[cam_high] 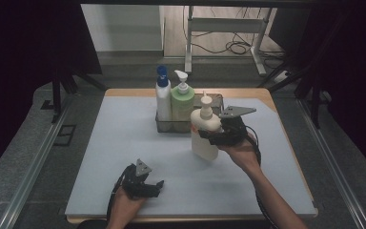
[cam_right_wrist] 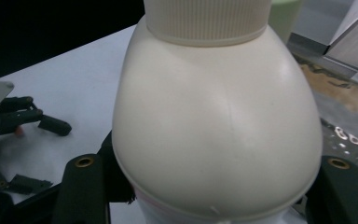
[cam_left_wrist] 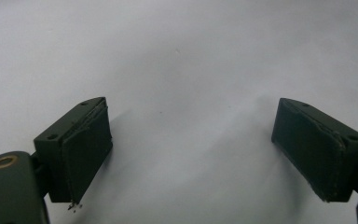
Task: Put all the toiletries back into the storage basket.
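Right tongs point(cam_high: 215, 136) clamped on the cream pump bottle point(cam_high: 205, 131), gripping its body from the side; bottle upright, just in front of the wire basket point(cam_high: 217, 101). Basket holds a blue-capped white bottle point(cam_high: 163, 98) and a green pump bottle point(cam_high: 182, 100). Left tongs point(cam_high: 158, 187) wide open, nothing between them, low at the table's point(cam_high: 124, 143) near edge.
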Action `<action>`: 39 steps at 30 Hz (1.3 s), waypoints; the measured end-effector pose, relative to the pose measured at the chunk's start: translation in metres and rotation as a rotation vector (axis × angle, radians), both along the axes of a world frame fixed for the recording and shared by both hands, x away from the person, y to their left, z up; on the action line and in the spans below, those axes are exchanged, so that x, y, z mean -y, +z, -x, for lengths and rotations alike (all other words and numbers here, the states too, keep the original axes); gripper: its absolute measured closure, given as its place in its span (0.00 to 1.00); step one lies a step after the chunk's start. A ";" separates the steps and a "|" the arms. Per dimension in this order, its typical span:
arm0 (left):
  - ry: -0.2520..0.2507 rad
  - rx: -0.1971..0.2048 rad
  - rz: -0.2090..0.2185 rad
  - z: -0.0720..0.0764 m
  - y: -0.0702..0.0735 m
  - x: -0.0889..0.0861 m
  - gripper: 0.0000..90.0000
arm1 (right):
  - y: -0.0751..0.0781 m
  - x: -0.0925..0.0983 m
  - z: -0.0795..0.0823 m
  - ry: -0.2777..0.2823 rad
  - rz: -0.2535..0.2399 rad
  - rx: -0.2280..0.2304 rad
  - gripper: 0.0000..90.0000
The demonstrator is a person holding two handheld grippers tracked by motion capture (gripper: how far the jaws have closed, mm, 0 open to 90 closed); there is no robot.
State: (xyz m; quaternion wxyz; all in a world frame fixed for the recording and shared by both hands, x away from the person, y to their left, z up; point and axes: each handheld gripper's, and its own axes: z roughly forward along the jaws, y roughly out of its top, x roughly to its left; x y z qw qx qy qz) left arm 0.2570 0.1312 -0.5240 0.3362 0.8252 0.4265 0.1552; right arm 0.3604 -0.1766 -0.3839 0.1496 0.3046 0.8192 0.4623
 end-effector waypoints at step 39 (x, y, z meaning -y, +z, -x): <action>0.001 0.000 0.001 0.000 0.000 0.000 0.13 | 0.046 0.014 -0.049 -0.193 -0.049 0.080 0.44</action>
